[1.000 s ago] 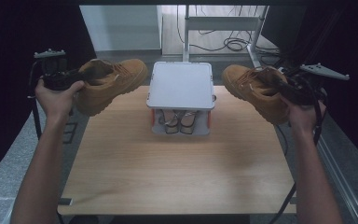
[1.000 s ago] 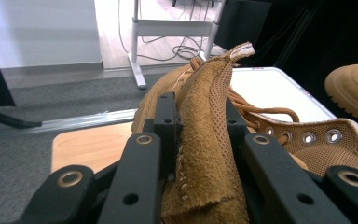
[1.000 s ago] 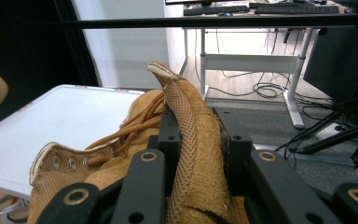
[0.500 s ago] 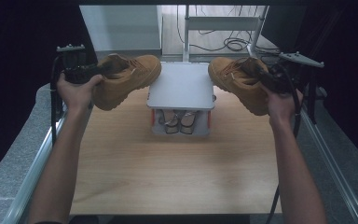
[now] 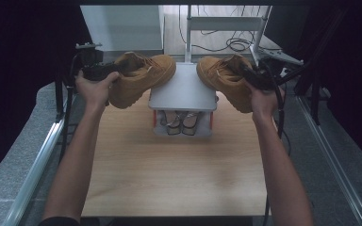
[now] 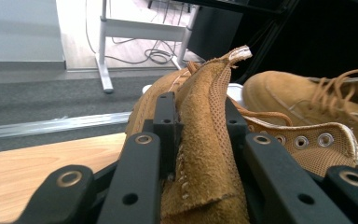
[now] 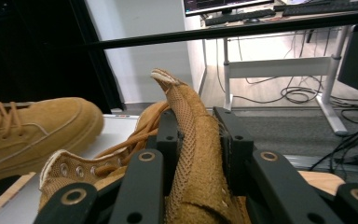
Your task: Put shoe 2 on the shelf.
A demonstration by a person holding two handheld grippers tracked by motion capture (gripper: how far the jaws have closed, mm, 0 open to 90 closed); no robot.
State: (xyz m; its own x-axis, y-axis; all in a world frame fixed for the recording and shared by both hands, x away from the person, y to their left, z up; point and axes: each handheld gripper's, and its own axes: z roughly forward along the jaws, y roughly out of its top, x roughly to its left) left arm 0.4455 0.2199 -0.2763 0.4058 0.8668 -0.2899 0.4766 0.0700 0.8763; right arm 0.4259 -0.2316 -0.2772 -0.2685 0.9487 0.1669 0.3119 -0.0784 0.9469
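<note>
Two tan suede lace-up boots hang above the table, one in each gripper. My left gripper (image 5: 104, 71) is shut on the upper flap of the left boot (image 5: 143, 77), whose toe reaches over the white top of a small rack (image 5: 184, 92). My right gripper (image 5: 256, 75) is shut on the same part of the right boot (image 5: 222, 80), toe over the rack's right edge. In the left gripper view the jaws of that gripper (image 6: 198, 109) pinch the mesh-lined flap (image 6: 207, 154), with the other boot (image 6: 298, 93) beyond. In the right gripper view that gripper (image 7: 196, 119) clamps its flap (image 7: 193, 154), the other boot (image 7: 32, 126) at left.
The rack stands at the back middle of the wooden table (image 5: 169, 174), with dark shoes (image 5: 179, 123) on its lower shelf between red posts. Metal rails (image 5: 37, 160) run along both sides of the table. A white desk frame and cables (image 5: 226, 28) lie behind.
Both hands have carried their boots inward and away from me, toward the rack. The toes now hang over its white top. Both grips are unchanged.
</note>
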